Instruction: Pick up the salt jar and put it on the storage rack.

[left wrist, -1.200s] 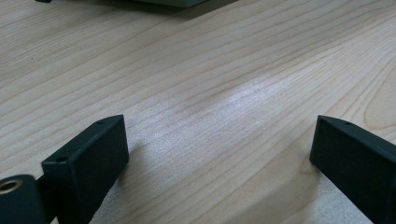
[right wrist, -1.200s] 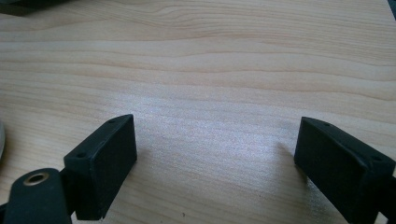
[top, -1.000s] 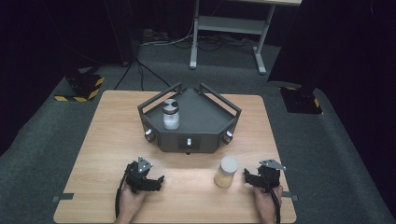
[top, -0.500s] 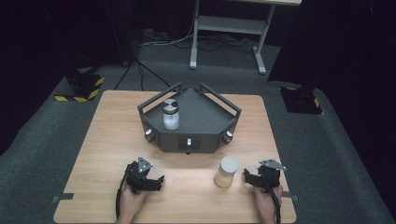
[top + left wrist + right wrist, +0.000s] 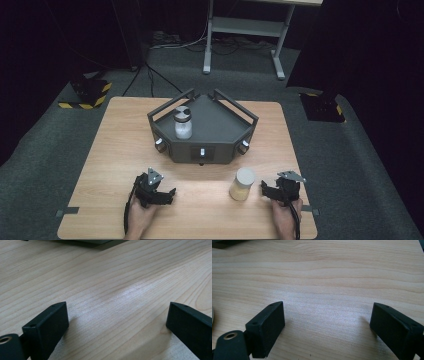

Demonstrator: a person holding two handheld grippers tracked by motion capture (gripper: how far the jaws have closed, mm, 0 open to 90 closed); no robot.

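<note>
On the light wooden table (image 5: 115,150), a small round jar of pale yellow powder with a cream lid (image 5: 242,183) stands just beside the right gripper (image 5: 266,190). That gripper's jaws are spread wide with only bare wood between them. The left gripper (image 5: 167,194) rests well apart from the jar, its jaws spread too, holding nothing. Behind them sits a dark grey box with corner rails and two knobs (image 5: 210,135). A clear jar with white stuff inside (image 5: 183,123) stands on top of it. Nothing sits between the right gripper and the yellow jar.

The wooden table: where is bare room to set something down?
The wooden table lies bare left of the dark angular tray, and along the front between the left gripper and the pale round jar. The middle is crowded.
</note>
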